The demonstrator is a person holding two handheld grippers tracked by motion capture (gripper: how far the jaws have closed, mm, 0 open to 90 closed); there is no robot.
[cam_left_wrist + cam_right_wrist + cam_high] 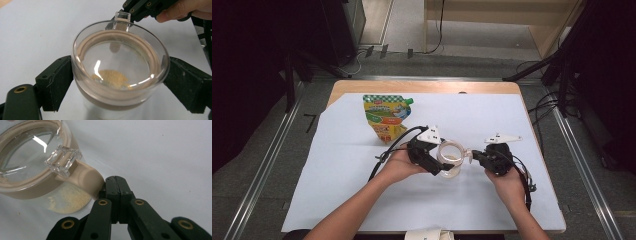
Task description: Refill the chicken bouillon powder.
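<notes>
- Clear jar [451, 159] is stood on the white-covered bench [362, 200], centre front, between both grippers.
- Left gripper [438, 162]: fingers [56, 80] are clamped on the jar body from both sides, just under the lid [117, 57].
- Right gripper [473, 154]: fingers [117, 187] are pressed fully together, nothing between them; tips are set against the beige latch [86, 180] at the lid's clear clasp [63, 160].
- A little tan powder [112, 77] is seen in the jar bottom.
- Green-yellow spouted pouch [387, 116] is lying behind-left, well apart.
</notes>
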